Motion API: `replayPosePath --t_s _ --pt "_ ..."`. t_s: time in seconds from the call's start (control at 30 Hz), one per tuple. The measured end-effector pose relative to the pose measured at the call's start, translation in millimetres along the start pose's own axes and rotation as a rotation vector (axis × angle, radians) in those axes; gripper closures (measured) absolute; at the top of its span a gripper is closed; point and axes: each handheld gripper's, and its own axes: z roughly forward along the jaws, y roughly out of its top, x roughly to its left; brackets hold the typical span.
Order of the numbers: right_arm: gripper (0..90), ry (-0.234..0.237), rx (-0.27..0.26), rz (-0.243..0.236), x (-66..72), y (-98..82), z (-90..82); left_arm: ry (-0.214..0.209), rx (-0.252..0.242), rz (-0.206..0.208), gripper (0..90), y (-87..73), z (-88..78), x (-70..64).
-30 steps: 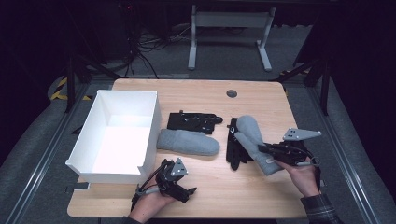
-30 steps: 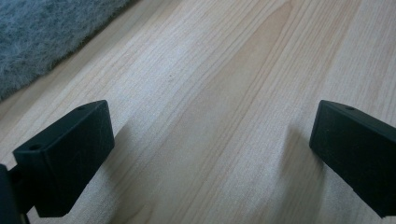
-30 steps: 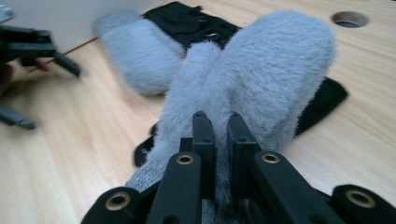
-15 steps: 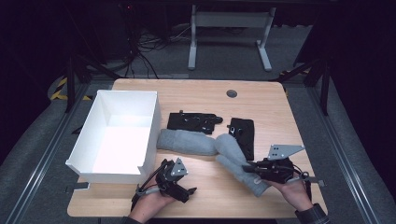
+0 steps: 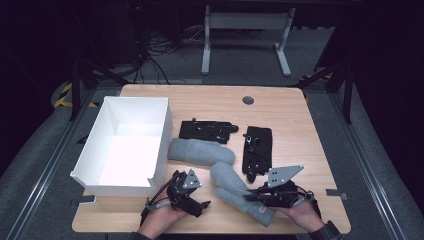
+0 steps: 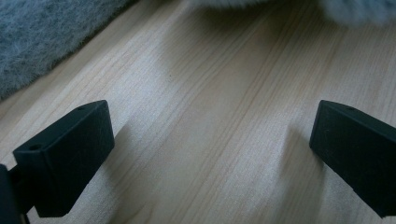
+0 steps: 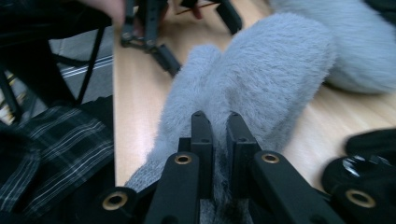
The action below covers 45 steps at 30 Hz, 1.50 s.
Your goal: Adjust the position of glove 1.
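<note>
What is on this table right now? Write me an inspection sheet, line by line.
Surface: light wooden table, round grommet hole near the far edge.
Job's things: fuzzy grey mitten pinched at its cuff by the right hand-held gripper; second fuzzy grey mitten lying flat beside the open white box.
Clutter: two flat black gloves with buckles, far one and right one.
Grippers: left hand-held gripper open, resting over bare wood; right shut on the mitten.
Cables: tangle on the floor beyond the table.
Surroundings: grey floor, white stand, dark room.
</note>
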Motion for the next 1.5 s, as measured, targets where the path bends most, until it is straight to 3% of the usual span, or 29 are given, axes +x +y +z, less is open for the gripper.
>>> replayPosePath --t_s 0.17,0.33,0.43,0.5,0.6,0.63,0.7,0.8,0.87,0.93,1.13,1.37,1.5 --pt "84.0 0.014 0.038 -0.024 3.4 -0.8 10.4 0.000 0.000 0.000 0.3 0.0 0.0 0.0" --pt "64.7 -0.010 0.086 -0.033 3.7 -3.0 20.6 0.003 0.000 -0.003 0.4 0.2 0.1 -0.3" --pt "57.2 -0.006 0.064 -0.018 3.5 -1.5 16.9 0.013 0.000 -0.014 0.4 0.3 0.2 -1.8" --pt "53.6 -0.037 0.034 -0.006 1.0 -1.5 6.8 0.025 0.025 -0.029 2.1 2.8 -2.3 -3.8" --pt "58.6 -0.067 0.026 0.007 -2.3 -4.4 -1.7 0.037 0.035 -0.037 20.3 4.1 -8.3 -5.3" --pt "70.1 -0.103 0.031 0.020 -6.9 -10.7 -11.1 0.040 0.042 -0.058 25.8 4.7 -13.7 -6.3" --pt "78.7 -0.136 0.042 0.032 -10.5 -16.1 -17.6 0.050 0.033 -0.064 40.8 5.7 -19.6 -7.5" --pt "88.2 -0.154 0.071 0.053 -15.2 -23.4 -24.0 0.019 -0.009 -0.098 64.2 11.0 -28.9 -8.3" --pt "90.0 -0.145 0.097 0.057 -16.5 -27.8 -24.4 0.010 -0.012 -0.102 81.4 13.7 -30.1 -9.1" --pt "90.0 -0.137 0.105 0.056 -16.4 -28.5 -23.5 0.022 -0.003 -0.100 89.5 17.6 -28.9 -11.3" --pt "90.0 -0.095 0.175 0.032 -10.1 -29.2 -10.5 0.032 0.041 -0.080 90.0 31.7 -10.0 -16.3" --pt "90.0 -0.051 0.189 0.018 -5.4 -26.1 1.1 0.033 0.048 -0.088 90.0 42.7 1.1 -17.5" --pt "90.0 -0.018 0.189 0.012 -2.0 -23.3 9.0 0.009 0.044 -0.088 89.7 46.5 4.8 -17.6"
